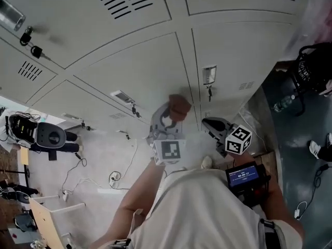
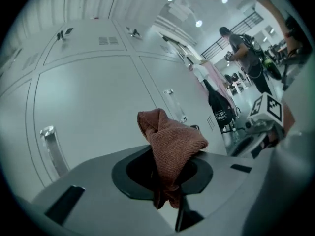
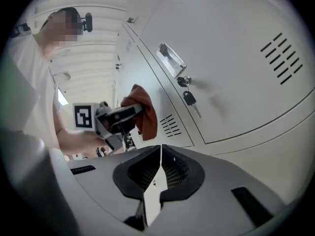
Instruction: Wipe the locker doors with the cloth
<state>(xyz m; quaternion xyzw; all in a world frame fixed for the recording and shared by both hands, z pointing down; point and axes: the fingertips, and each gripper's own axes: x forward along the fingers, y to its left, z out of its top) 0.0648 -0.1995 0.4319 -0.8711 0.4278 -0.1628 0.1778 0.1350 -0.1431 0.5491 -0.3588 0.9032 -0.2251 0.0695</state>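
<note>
My left gripper (image 1: 167, 119) clamps brown cloth (image 1: 179, 106), bunched above jaws, held up near grey locker door (image 1: 140, 69), contact unclear. My right gripper (image 3: 158, 176) just beside it, jaws pressed together, empty, near key (image 3: 188, 97) in lock

cloth (image 1: 179, 107) in left tool (image 1: 173, 114), before locker doors (image 1: 136, 70)

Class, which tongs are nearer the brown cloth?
Left. The left tongs are shut on the cloth; the right tongs, shut and empty, sit to its right, apart from it.
</note>
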